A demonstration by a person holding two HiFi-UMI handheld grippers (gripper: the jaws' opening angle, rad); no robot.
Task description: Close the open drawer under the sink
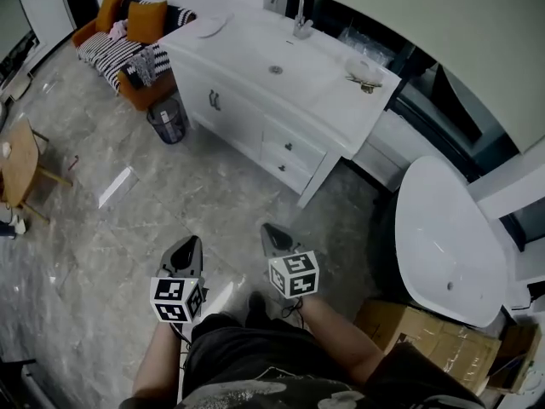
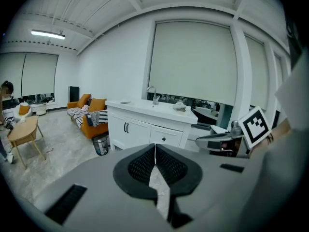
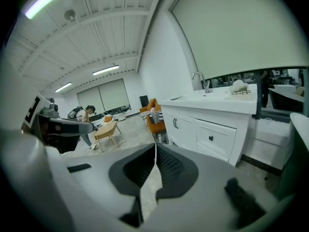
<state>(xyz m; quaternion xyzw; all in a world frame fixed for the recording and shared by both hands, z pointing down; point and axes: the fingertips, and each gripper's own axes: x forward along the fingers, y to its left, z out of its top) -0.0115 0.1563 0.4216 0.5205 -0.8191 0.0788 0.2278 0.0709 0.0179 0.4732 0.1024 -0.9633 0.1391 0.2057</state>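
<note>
The white vanity [image 1: 255, 100] with its sink [image 1: 274, 69] and faucet [image 1: 298, 15] stands across the floor from me. Its two drawers [image 1: 289, 147] sit under the right part of the top, and both fronts look flush with the cabinet. The upper drawer also shows in the left gripper view [image 2: 165, 137] and the right gripper view [image 3: 216, 137]. My left gripper [image 1: 192, 242] and right gripper [image 1: 267, 228] hover side by side over the floor, well short of the vanity. Both point toward it, and both are shut with nothing in them [image 2: 155, 146] [image 3: 155, 146].
An orange sofa [image 1: 128, 32] and a dark waste bin [image 1: 168, 119] stand left of the vanity. A wooden table [image 1: 19, 164] is at the far left. A white tub [image 1: 451, 237] and cardboard boxes [image 1: 430, 335] stand at the right. A person [image 3: 87, 114] is far back.
</note>
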